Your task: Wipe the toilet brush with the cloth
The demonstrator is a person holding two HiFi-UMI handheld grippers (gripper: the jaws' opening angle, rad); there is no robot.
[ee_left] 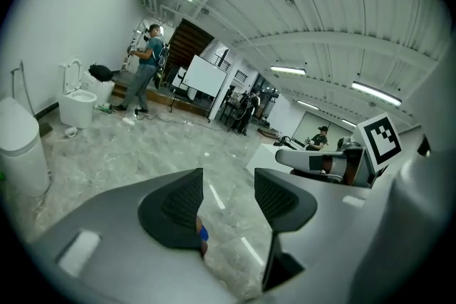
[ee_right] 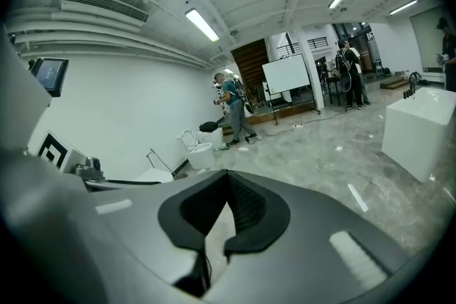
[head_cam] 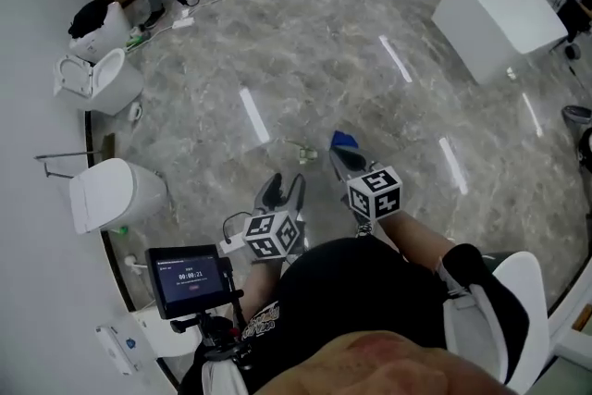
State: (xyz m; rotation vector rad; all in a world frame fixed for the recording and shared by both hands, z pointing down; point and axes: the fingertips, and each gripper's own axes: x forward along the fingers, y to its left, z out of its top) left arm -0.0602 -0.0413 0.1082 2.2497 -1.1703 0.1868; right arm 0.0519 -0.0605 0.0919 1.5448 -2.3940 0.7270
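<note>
- Two empty grippers; left gripper [head_cam: 284, 188] jaws apart; right gripper [head_cam: 340, 158] clenched
- Brush unseen; blue patch [head_cam: 344, 141] by right jaws maybe cloth
- Cloth likely soft, light: pinch an edge; brush stiff: grip handle

Grey marbled floor [head_cam: 305, 60] crossed by white streaks of reflected light, with white toilets [head_cam: 116, 194] against a white wall [head_cam: 28, 32], a white box [head_cam: 495, 23] and a small blue item [head_cam: 344, 141]. Left gripper [head_cam: 282, 185] and right gripper [head_cam: 344, 160]: grey bodies, black pads [ee_left: 182, 206] with a fine ribbed pattern, each carrying a white cube printed with black square markers. The wearer's shirt [head_cam: 361, 291] is black with a pale print, the screen [head_cam: 190, 277] black with white digits and a red spot, and the bystander [ee_left: 146, 67] wears a teal top and grey trousers.
</note>
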